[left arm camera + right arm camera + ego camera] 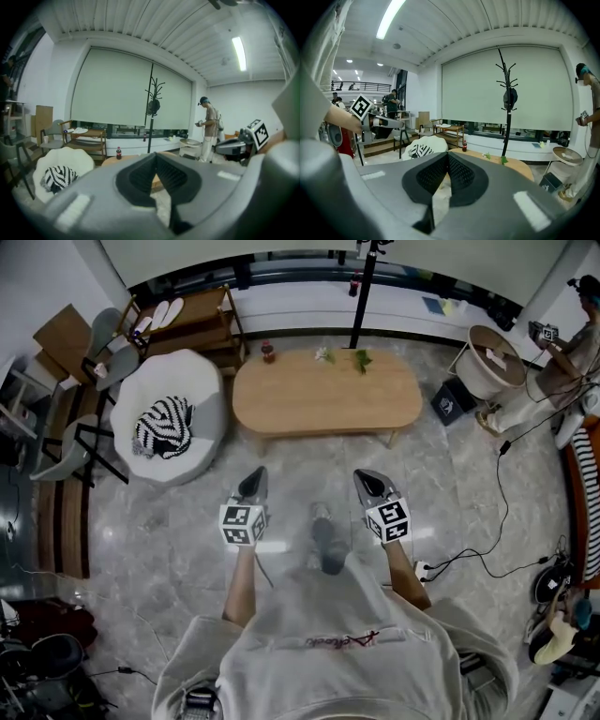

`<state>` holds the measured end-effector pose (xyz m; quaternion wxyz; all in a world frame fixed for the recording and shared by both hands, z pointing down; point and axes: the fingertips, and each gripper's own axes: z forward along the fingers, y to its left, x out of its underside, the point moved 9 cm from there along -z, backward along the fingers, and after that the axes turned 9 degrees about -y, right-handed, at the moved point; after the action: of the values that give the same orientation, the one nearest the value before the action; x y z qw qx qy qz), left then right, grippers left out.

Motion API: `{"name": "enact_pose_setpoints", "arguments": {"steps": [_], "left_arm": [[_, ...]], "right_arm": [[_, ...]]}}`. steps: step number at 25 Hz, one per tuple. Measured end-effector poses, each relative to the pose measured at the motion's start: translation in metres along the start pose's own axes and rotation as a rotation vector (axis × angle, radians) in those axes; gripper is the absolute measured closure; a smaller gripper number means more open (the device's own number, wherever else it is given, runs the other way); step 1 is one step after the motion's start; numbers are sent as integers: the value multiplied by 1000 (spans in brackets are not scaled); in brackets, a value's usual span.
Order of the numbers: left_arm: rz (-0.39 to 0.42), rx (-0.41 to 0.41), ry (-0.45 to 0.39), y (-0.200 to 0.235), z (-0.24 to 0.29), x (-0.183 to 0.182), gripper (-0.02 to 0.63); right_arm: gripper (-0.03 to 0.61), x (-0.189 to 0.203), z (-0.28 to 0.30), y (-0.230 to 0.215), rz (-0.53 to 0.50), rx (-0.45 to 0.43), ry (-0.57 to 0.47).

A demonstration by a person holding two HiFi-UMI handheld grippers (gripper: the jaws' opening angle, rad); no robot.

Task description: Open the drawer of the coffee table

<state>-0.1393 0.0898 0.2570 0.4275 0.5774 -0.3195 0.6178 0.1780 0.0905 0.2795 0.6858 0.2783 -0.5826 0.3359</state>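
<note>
The oval wooden coffee table [326, 393] stands ahead of me on the marble floor; its drawer is not visible from here. My left gripper [255, 480] is held in the air short of the table's near left edge, jaws shut and empty. My right gripper [368, 481] hovers level with it toward the table's near right, also shut on nothing. In the left gripper view the left gripper [154, 157] meets at its tips with the table [157, 180] showing just behind. In the right gripper view the right gripper [446, 155] is closed before the table [513, 165].
A white armchair [173, 416] with a striped cushion [163, 426] sits left of the table. On the tabletop stand a small bottle [268, 352] and green sprigs [362, 358]. A black coat stand [364, 292] rises behind. A person [209, 129] stands at the right; cables [487, 549] trail across the floor.
</note>
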Motion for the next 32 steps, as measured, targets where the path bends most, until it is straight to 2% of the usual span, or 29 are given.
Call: {"name": "enact_pose_setpoints", "arguments": {"steps": [10,26,32], "left_arm": [[-4,-19,32,38,50,-1,615],[-14,-96,50,97,154,-37,615],[6,-133,35,104,194,-56,615]], "right_arm": [[574,-1,58,-34,30,-5,13],[574,-37,183,-114,44,-92,-5],[574,-42,219,-150,55,-136,-24]]}}
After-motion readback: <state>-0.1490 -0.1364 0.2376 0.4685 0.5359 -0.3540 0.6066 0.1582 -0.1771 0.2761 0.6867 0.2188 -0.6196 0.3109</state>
